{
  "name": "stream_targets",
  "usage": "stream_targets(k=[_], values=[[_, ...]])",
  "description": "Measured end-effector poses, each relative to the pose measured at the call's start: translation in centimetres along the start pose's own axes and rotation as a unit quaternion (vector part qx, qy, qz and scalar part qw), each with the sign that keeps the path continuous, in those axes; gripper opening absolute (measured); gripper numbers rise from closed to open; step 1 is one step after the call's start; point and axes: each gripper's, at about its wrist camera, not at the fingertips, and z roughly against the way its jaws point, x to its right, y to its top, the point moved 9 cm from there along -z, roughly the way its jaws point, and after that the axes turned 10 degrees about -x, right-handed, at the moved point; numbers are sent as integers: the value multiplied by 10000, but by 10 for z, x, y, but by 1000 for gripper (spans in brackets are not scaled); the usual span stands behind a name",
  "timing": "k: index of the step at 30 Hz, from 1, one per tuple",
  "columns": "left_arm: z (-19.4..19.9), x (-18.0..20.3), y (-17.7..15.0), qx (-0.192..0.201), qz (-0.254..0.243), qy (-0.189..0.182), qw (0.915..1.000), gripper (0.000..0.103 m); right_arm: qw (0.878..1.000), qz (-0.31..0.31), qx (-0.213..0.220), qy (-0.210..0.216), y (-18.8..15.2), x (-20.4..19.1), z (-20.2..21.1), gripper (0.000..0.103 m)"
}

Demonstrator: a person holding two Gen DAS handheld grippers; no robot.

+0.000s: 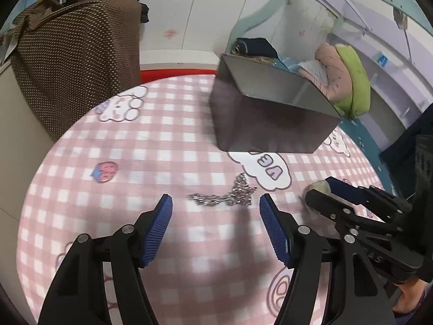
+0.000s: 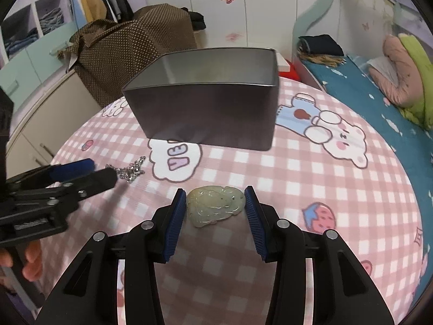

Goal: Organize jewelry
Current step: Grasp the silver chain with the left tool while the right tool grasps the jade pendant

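Note:
A silver chain necklace [image 1: 230, 193] lies in a heap on the pink checked tablecloth, just ahead of my open left gripper [image 1: 216, 203]; it also shows in the right wrist view [image 2: 130, 172]. A pale green carved jade pendant [image 2: 215, 205] lies flat between the fingers of my right gripper [image 2: 215, 196], which is open around it. A grey metal box [image 2: 211, 108] with an open top stands behind both; it also shows in the left wrist view [image 1: 268, 108]. The right gripper shows at the right of the left wrist view [image 1: 322, 192].
The round table [image 2: 324, 189] carries a cartoon-bear cloth. A brown dotted fabric-covered object [image 2: 130, 51] stands behind on the left. A bed with blue sheet [image 2: 365, 92] and a pink-green cushion [image 2: 406, 81] is to the right.

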Motion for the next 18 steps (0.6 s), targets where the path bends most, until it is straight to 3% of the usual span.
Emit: stream_targets(k=[10, 16, 18], values=[[-16, 15, 5, -2, -545, 844, 9949, 69, 9997, -81, 34, 216, -3, 5, 4, 44], [-16, 16, 7, -27, -648, 920, 9936, 68, 9995, -112, 39, 294, -2, 6, 4, 44], [-16, 18, 7, 0, -684, 911, 9935, 53, 9995, -116, 40, 293, -2, 7, 5, 44]])
